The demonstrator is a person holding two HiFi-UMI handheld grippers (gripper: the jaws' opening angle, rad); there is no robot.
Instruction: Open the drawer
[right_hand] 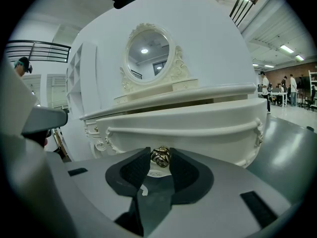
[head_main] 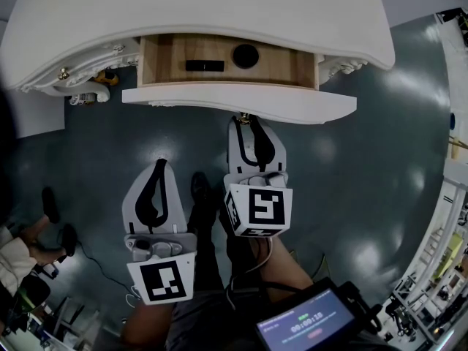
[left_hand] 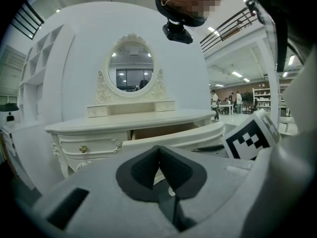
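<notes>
- At the front of the white dressing table, the right tool (head_main: 246,125) is clenched on the small brass knob (right_hand: 160,156) of the middle drawer (head_main: 292,107), with both pads pressed on the knob's sides; that grip looks like the means of drawing the drawer out toward the person
- This tool points nearly level, a little downward, roughly in line with the drawer's travel, which I judge suits a straight pull
- Left tool (head_main: 159,165) hangs beside the right, well apart from the furniture, with its jaws closed together on nothing; it is probably kept clear because one tool is enough here
- Drawer stands partly out from under the curved worktop (head_main: 219,9), with its bare wooden inside showing from above
- Its front is white, bowed and moulded, and wider than the wooden box behind it
- Inside lie a flat black bar (head_main: 205,66) and a round black thing (head_main: 245,55), apart from each other; what they are I cannot tell
- Opening seems well under way, though the drawer's back part is hidden beneath the worktop
</notes>
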